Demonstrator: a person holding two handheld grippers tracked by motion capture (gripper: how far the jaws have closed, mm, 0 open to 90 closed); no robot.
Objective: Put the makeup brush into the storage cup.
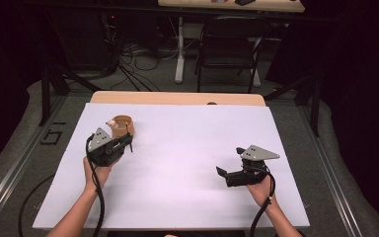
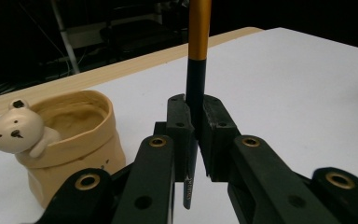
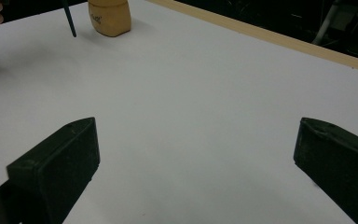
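Left gripper fingers clamp upright pen beside bear pot — right gripper fingers spread, empty.

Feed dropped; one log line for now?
left hand-held gripper: shut on gold-and-dark pen | beige bear-faced ceramic cup: beside | right hand-held gripper: open

Black left gripper, right gripper — grey three-cornered plates, brass-ringed screws (black cables), bare forearms

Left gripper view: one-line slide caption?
Left gripper shut on an upright pen, beside a tan cup with a bear figure on its rim.
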